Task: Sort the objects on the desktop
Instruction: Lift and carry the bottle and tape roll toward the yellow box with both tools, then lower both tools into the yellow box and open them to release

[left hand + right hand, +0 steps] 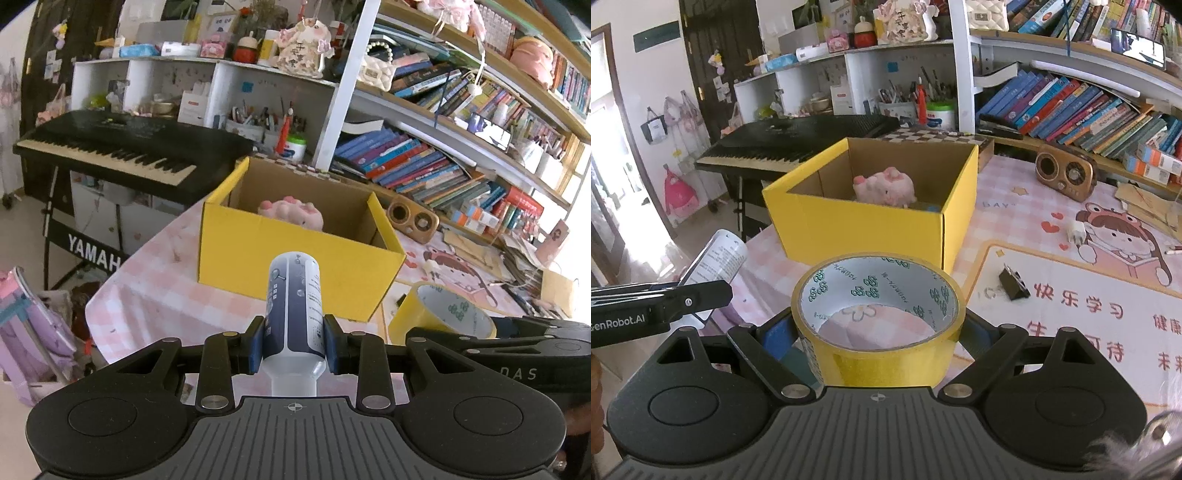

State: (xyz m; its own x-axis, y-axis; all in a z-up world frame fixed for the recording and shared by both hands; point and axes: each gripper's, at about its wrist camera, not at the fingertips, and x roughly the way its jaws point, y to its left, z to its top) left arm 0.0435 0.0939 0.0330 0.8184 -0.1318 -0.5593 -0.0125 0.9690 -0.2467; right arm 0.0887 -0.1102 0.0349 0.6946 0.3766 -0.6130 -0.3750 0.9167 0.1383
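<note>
We carry two things at once. The bottle (294, 306), white with a dark blue printed label and small text down its side, is pinched across its body by the left hand-held gripper (293, 345), cap end toward us, base pointing to 12 o'clock. The roll of yellow tape (879, 314), a wide ring with a white inner core stamped in green marks, sits between the spread fingers of the right hand-held gripper (882, 332), which press on its outer wall from 9 and 3 o'clock; its hole faces up and ahead.

Both are held above the pink checked counter (1004, 192), just short of the yellow box (864, 229), which lies at 12 o'clock in both views. Its top is open and a pink plush toy (886, 186) already lies inside.

We judge this the carrying step, with drop-off next. That calls for lifting each load over the near wall before letting go, one after the other, so the two hand-held grippers, side by side, do not collide.
</note>
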